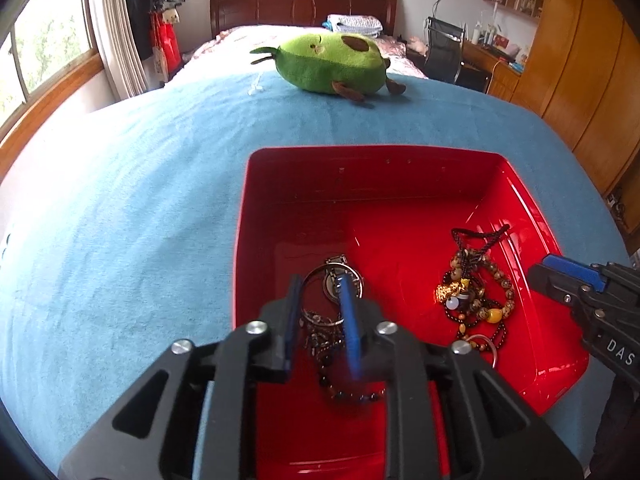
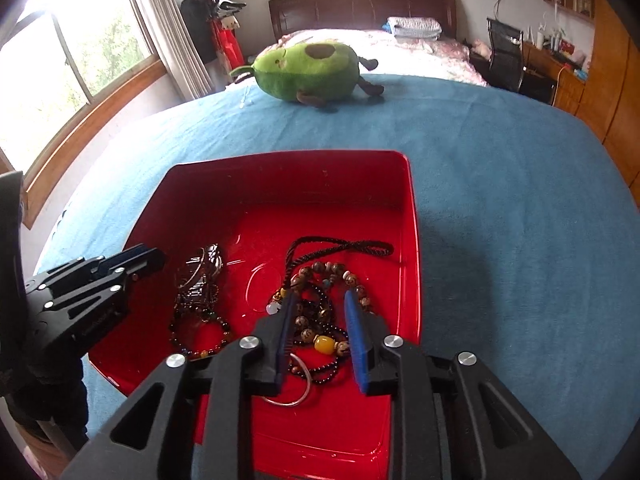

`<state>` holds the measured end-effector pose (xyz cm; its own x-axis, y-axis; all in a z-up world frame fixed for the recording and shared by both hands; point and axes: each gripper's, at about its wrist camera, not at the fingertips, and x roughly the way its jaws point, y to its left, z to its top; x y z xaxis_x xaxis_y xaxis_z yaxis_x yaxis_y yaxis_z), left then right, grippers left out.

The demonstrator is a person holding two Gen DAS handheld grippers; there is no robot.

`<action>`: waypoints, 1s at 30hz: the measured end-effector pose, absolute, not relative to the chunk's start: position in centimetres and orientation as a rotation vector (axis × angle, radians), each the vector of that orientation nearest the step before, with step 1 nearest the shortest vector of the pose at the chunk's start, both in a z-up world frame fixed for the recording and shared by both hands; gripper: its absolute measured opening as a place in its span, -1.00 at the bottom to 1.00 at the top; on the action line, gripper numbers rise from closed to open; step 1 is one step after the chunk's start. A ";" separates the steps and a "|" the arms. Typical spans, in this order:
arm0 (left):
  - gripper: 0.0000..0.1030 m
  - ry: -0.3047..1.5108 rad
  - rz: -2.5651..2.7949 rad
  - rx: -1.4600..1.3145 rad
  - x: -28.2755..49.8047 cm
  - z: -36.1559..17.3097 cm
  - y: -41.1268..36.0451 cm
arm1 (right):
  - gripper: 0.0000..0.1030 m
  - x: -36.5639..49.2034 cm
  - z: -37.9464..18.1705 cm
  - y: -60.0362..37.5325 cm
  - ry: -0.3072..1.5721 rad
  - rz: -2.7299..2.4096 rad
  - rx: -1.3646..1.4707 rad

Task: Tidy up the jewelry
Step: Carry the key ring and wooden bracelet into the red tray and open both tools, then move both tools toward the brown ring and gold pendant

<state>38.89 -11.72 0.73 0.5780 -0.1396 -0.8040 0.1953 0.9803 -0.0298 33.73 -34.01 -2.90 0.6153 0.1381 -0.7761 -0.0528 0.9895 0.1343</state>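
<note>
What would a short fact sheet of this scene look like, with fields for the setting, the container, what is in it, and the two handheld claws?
setting: bedroom, blue blanket on a bed
container: red tray on the blanket
left pile: metal bangles and dark beads
right pile: beaded necklaces with a yellow bead
left gripper: jaws apart, over the left pile
right gripper: jaws apart, over the right pile
background: green plush toy farther up the bed
</note>
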 end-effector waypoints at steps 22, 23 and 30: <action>-0.24 0.825 -0.110 0.066 26.1 3.1 -10.0 | -0.14 23.2 -1.1 -31.5 0.776 0.022 0.029; -0.24 0.825 -0.107 0.063 25.8 3.0 -9.9 | -0.14 22.8 -1.1 -31.4 0.774 0.021 0.030; -0.08 0.794 -0.086 0.042 21.9 2.8 -8.7 | -0.01 19.7 -2.2 -30.8 0.756 -0.007 0.032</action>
<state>21.87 -8.65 2.81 0.6979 -0.0615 -0.7136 0.0935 0.9956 0.0056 19.66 -30.83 -2.25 0.7277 0.0047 -0.6859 0.0180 0.9995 0.0260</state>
